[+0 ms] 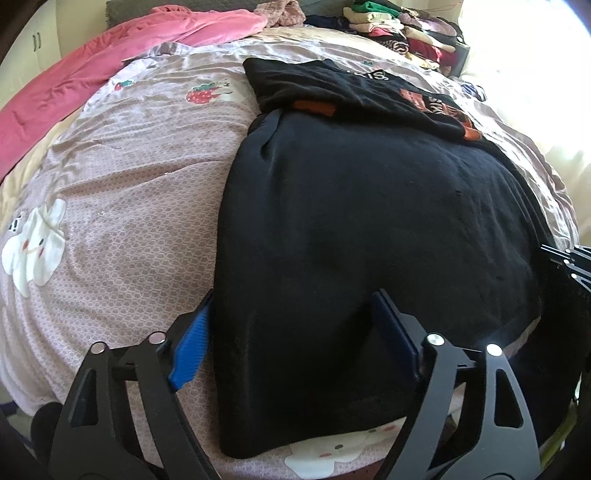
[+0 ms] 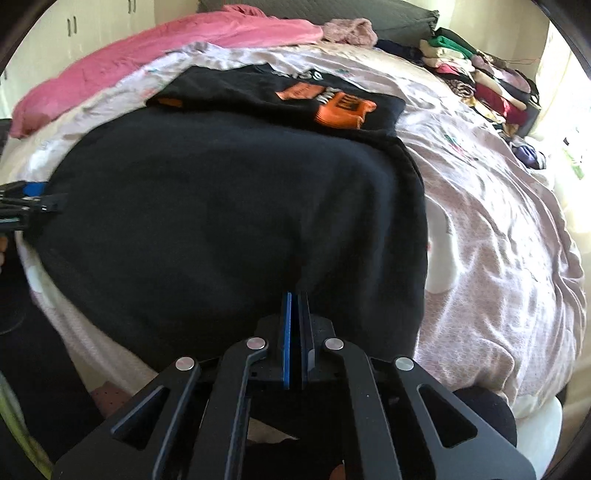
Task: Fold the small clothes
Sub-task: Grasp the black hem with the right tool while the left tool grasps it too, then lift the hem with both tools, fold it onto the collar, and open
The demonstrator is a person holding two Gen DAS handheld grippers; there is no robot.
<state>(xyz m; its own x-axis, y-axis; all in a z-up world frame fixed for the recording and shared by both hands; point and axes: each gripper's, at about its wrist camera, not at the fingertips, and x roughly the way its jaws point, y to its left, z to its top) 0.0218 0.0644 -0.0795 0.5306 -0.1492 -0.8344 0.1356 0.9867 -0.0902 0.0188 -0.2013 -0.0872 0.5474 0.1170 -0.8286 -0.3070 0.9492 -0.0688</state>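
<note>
A large black garment (image 1: 369,221) (image 2: 221,221) lies spread flat on the bed's near part. My left gripper (image 1: 295,295) is open. Its blue left pad (image 1: 192,347) stands at the garment's left edge and its right pad rests on the cloth, with the black fabric between them. My right gripper (image 2: 295,295) is shut, its tips sunk into the garment near the lower right edge, and a faint crease runs up from them. Each gripper also shows at the picture's edge in the other view: the right gripper (image 1: 569,258), the left gripper (image 2: 33,199).
A folded black shirt with orange print (image 1: 351,92) (image 2: 295,96) lies just beyond the garment. The mauve bedsheet (image 1: 129,184) has strawberry and cartoon prints. A pink blanket (image 1: 110,55) runs along the far left. Several folded clothes are stacked (image 1: 406,33) (image 2: 480,81) at the far right.
</note>
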